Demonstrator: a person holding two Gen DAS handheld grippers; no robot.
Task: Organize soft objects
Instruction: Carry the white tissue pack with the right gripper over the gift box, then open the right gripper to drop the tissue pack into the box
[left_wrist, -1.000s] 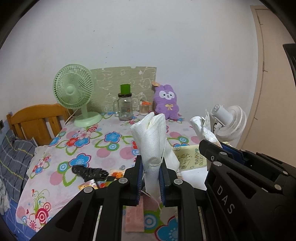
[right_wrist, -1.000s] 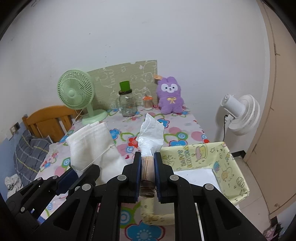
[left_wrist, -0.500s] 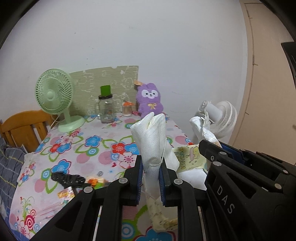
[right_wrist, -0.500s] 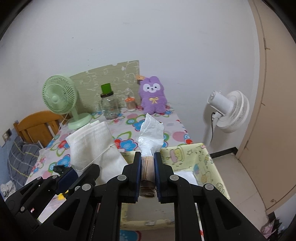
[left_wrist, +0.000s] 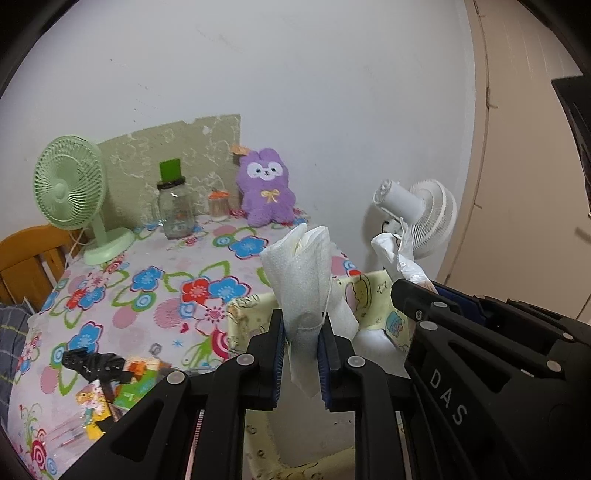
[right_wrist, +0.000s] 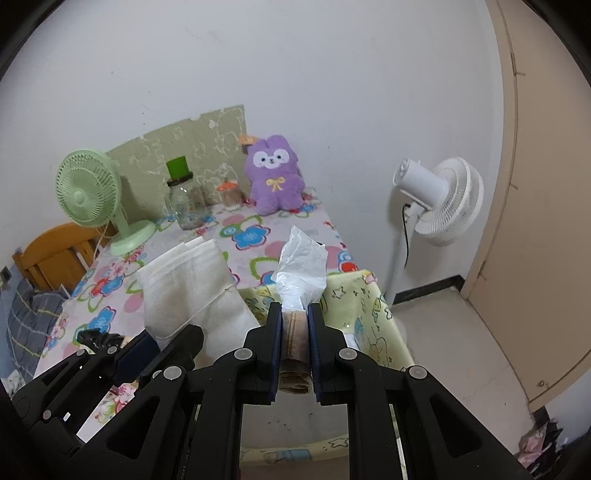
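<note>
My left gripper (left_wrist: 302, 332) is shut on a folded white cloth pack (left_wrist: 301, 273) that stands up between its fingers; the pack also shows in the right wrist view (right_wrist: 186, 286). My right gripper (right_wrist: 294, 321) is shut on a brown roll in a crinkled clear plastic bag (right_wrist: 303, 269); the bag also shows in the left wrist view (left_wrist: 397, 258). Both hover over a yellow patterned fabric box (right_wrist: 364, 314), which also shows in the left wrist view (left_wrist: 373, 299), at the table's near right edge. A purple plush bunny (right_wrist: 274, 181) sits at the table's back.
A floral-cloth table (left_wrist: 147, 288) holds a green desk fan (left_wrist: 70, 195), a glass jar with a green lid (left_wrist: 175, 206), a small orange-lidded jar (left_wrist: 218, 205), and a black clip with small packets (left_wrist: 96, 365) near the front left. A white standing fan (right_wrist: 439, 201) is beside the table. A wooden chair (right_wrist: 55, 254) is at the left.
Both grippers have swung right and toward the yellow box while still holding their loads. The box now lies right below them, and the floor and door show on the right.
</note>
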